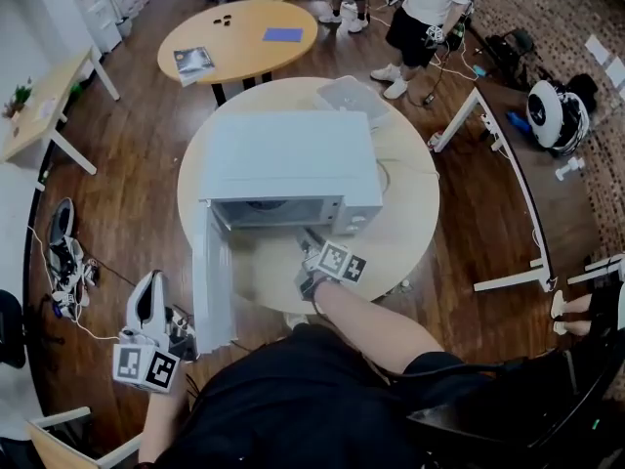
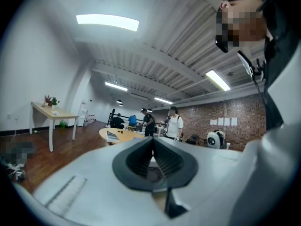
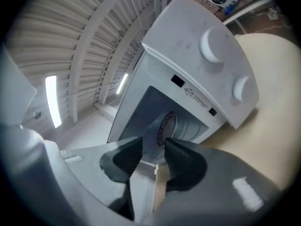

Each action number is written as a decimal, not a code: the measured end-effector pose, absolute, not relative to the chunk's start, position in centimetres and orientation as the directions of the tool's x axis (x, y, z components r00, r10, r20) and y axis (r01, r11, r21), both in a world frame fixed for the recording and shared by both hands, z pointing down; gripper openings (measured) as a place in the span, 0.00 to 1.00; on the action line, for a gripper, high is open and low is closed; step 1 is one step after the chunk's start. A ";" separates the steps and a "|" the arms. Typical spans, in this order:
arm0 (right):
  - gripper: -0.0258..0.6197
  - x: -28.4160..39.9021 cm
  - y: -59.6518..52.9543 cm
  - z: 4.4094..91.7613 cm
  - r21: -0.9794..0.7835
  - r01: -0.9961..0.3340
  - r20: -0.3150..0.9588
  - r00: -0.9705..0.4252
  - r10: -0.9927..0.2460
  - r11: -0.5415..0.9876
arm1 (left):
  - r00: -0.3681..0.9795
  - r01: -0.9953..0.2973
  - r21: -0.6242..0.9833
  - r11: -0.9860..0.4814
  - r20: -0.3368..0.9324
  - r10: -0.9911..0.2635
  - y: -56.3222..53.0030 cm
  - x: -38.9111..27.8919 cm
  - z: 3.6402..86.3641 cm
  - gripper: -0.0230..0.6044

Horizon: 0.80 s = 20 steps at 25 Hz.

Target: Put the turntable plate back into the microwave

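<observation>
R gripper (image 3: 154, 147): ribbed black pads apart, nothing btwn. Round turntable plate (image 3: 165, 127), dark patterned rim, sits inside microwave (image 1: 293, 159) cavity at 12 o'clock past the jaws, its oval outline running 1-to-7. Boxy white shell, door (image 1: 212, 281) swung open toward 7, on round pale-wood table (image 1: 410, 213). L gripper (image 2: 151, 142) at 7 o'clock, off-table, pads together, empty.

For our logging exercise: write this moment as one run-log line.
microwave: door open | disc in cavity | right gripper: jaws apart, empty, at cavity mouth | left gripper: jaws together, empty, beside door
</observation>
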State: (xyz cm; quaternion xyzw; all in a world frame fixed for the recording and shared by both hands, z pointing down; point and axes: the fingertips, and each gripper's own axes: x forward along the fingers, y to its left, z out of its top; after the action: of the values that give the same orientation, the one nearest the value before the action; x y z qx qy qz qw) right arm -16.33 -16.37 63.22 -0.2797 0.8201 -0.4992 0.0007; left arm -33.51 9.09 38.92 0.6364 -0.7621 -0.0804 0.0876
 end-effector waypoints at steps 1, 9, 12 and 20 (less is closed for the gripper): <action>0.26 -16.2 -16.2 62.8 -0.799 -0.467 0.277 -0.845 -0.457 0.379 | -0.172 -0.957 0.234 0.174 0.029 -0.985 9.1 -33.5 38.8 0.04; 0.26 -14.0 -15.2 59.9 -0.660 -0.525 0.262 -0.832 -0.489 0.538 | -0.141 -0.956 0.256 0.141 0.018 -0.990 8.7 -33.5 39.4 0.04; 0.26 -13.5 -14.7 58.0 -0.568 -0.543 0.243 -0.828 -0.505 0.618 | -0.117 -0.963 0.244 0.116 0.010 -0.993 8.3 -33.0 39.4 0.04; 0.26 -13.3 -10.7 53.1 -0.070 -0.480 0.202 -0.865 -0.459 0.874 | -0.039 -0.976 0.216 0.036 -0.010 -0.999 6.7 -30.6 39.2 0.04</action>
State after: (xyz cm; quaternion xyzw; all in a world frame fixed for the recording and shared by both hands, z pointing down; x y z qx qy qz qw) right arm -13.33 -10.69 53.10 -0.2434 0.9639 -0.0592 -0.0898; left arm -30.58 6.71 39.23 0.6895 -0.7161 -0.0817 0.0720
